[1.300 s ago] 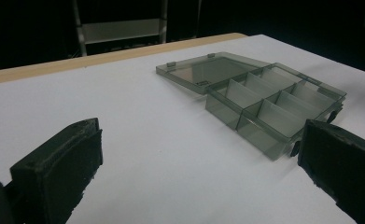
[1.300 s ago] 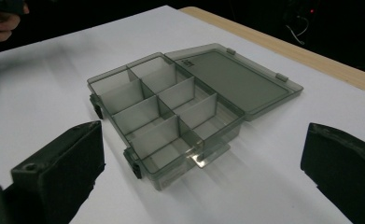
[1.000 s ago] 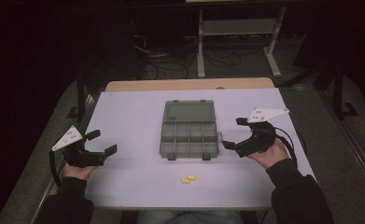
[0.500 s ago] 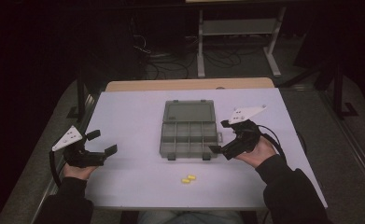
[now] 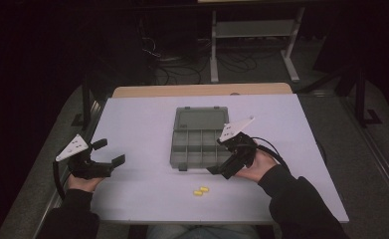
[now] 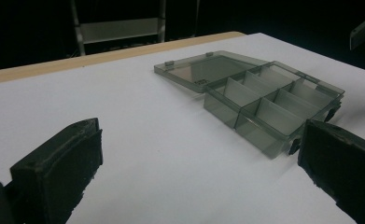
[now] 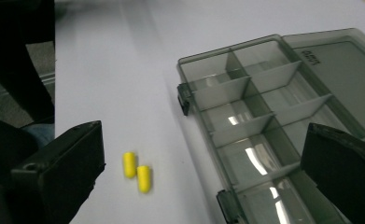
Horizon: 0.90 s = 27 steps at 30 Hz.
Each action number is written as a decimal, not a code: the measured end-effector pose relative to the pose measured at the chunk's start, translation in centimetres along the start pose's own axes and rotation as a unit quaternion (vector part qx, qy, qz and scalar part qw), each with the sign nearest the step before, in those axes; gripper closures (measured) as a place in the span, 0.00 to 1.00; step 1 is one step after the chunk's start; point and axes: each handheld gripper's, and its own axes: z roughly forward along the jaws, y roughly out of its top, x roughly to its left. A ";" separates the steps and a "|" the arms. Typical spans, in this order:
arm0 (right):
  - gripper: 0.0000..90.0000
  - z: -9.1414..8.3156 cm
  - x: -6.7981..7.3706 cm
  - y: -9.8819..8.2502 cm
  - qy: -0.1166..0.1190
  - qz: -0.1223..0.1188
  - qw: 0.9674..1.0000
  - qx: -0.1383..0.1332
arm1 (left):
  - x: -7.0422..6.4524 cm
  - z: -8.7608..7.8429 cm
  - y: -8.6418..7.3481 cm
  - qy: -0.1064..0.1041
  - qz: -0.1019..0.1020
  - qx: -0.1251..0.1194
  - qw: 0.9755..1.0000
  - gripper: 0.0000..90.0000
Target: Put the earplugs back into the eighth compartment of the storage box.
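Reaching toward the two yellow earplugs (image 5: pixel 200 190), the right hand-held gripper (image 5: pixel 217 171) hangs low over the table (image 5: pixel 132 119), tilted down at the near right corner of the open compartment box (image 5: pixel 197 149). Its jaws stand wide apart with nothing between them. In the right gripper view the earplugs (image 7: pixel 136 171) lie side by side, touching or nearly so, on bare table between the jaws and closer to the left one; the box (image 7: pixel 264 116) sits just beside them, its near latch tabs pointing their way.

Left hand-held gripper (image 5: pixel 110 160) rests well apart at the left edge of the table, jaws likewise spread and empty, pointed at the box (image 6: pixel 264 100).

Box: translucent grey plastic, lid (image 5: pixel 200 119) folded flat away from the person, compartments look empty.

Handling judgement: the earplugs look like soft foam cylinders, very light, compressible, not fragile. They may roll or be nudged away by a jaw tip, and the pair may scatter if only one is caught. Best hold is across the short width at mid-length, jaws closing square to the long axis, one plug at a time. Light squeeze should suffice. The box, being thin stiff plastic, will slide easily if bumped.
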 end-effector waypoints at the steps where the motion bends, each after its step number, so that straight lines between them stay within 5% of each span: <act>1: 0.00 0.2 0.1 0.1 0.002 -0.004 1.000 0.003 | 0.0 0.0 0.0 0.000 0.000 0.000 1.000 0.00; 27: 0.00 5.2 2.5 0.0 0.062 -0.034 0.994 0.085 | -0.1 0.0 0.0 -0.002 0.000 0.001 1.000 0.00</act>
